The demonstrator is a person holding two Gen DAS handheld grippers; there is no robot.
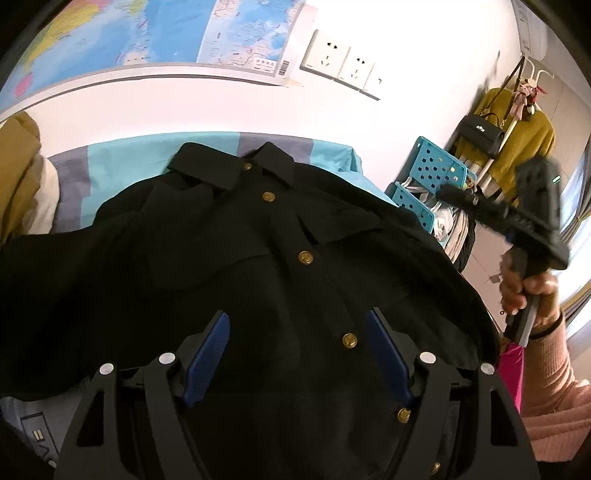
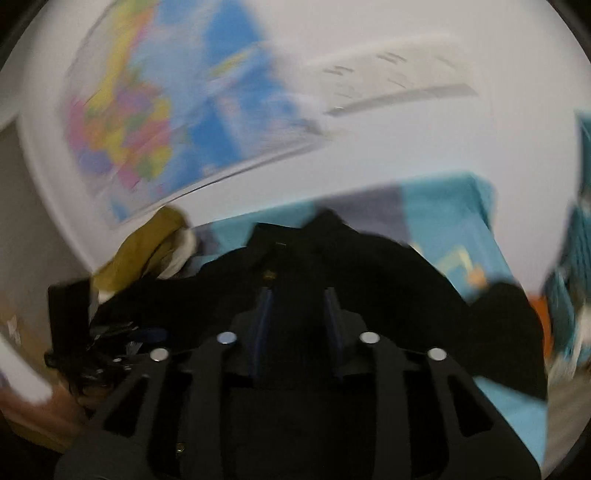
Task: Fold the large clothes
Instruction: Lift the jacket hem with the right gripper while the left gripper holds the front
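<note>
A large black shirt (image 1: 236,258) with gold buttons and a collar lies face up on a bed with a teal and grey sheet (image 1: 110,155). My left gripper (image 1: 299,325) is open above the shirt's lower front, its blue pads either side of the button line, holding nothing. My right gripper (image 1: 458,195) shows in the left wrist view at the right, lifted off the bed beside the shirt. In the blurred right wrist view the right gripper (image 2: 299,295) points at the shirt (image 2: 369,266), its pads a moderate gap apart with nothing between them.
A mustard and white garment (image 1: 18,177) lies at the bed's left end. A teal perforated rack (image 1: 436,170) and a coat stand with a yellow garment and a black bag (image 1: 480,136) are right of the bed. A wall map (image 1: 147,33) and sockets (image 1: 343,62) hang behind.
</note>
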